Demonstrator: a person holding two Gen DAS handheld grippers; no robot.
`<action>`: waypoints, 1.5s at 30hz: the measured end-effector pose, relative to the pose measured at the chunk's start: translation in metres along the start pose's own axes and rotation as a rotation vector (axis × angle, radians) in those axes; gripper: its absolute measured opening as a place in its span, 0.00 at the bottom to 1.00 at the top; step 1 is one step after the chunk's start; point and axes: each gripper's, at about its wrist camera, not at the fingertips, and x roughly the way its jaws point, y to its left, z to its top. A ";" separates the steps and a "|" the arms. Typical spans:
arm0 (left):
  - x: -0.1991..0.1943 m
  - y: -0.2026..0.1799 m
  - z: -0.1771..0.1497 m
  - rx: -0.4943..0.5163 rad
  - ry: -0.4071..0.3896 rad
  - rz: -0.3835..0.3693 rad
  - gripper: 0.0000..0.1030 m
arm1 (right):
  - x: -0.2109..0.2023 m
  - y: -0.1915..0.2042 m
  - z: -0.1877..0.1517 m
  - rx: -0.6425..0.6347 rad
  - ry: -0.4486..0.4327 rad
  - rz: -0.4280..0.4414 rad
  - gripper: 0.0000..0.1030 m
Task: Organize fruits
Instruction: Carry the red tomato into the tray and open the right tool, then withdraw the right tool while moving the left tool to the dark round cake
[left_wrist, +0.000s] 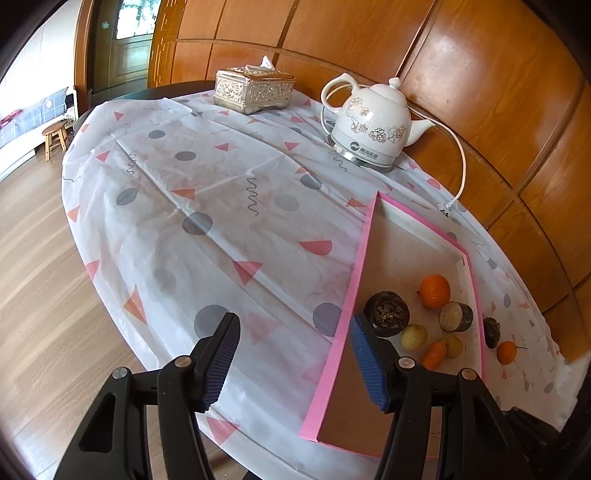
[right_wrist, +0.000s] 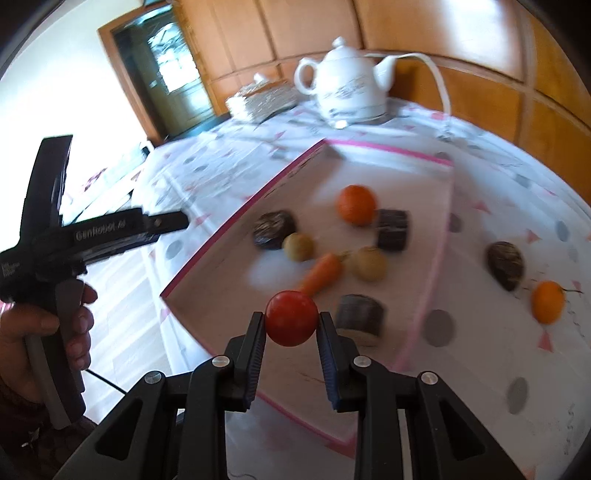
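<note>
Several fruits (right_wrist: 356, 204) fill the pink tray (right_wrist: 207, 254); right fingers (right_wrist: 328, 339) clamp a tomato (right_wrist: 291, 318), left fingers (left_wrist: 221, 354) apart.

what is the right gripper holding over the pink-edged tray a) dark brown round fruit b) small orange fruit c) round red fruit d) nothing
c: in the right wrist view the right gripper is shut on a round red fruit, held over the near end of the pink-edged tray.

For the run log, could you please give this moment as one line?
right gripper: shut on red fruit, over pink-rimmed tray | left gripper: open, empty | outside tray: orange, dark fruit
</note>
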 end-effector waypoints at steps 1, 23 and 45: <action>0.000 0.000 0.000 -0.001 0.001 -0.001 0.60 | 0.004 0.003 0.000 -0.007 0.013 0.007 0.27; -0.003 -0.008 -0.003 0.031 -0.003 -0.017 0.61 | -0.019 0.001 -0.005 0.039 -0.069 -0.053 0.35; -0.015 -0.055 -0.002 0.183 -0.031 -0.087 0.61 | -0.111 -0.171 -0.095 0.617 -0.173 -0.516 0.35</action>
